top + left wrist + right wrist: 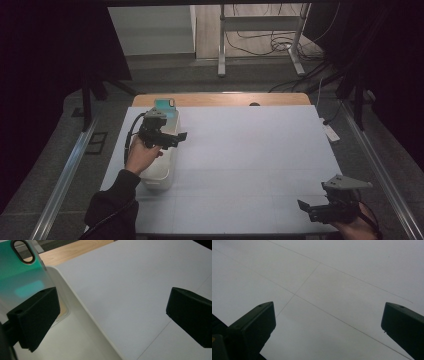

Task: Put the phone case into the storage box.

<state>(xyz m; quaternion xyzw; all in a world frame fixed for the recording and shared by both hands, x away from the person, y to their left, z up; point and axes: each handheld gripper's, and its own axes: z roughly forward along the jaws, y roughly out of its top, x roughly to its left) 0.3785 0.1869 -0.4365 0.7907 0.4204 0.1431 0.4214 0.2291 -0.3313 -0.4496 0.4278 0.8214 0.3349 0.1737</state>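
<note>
left gripper (pixel 176 138) jaws apart over white bin (pixel 162 175) beside teal phone case (pixel 165 105) — right gripper (pixel 306 208) jaws apart, holding nothing

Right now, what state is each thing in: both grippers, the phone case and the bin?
left gripper: open, held over the white bin, gripping nothing.
right gripper: open, over bare table near the front right corner.
teal phone case: leaning upright at the bin's far end, beside one jaw, not gripped.
white bin: upright on the table's left side.
</note>
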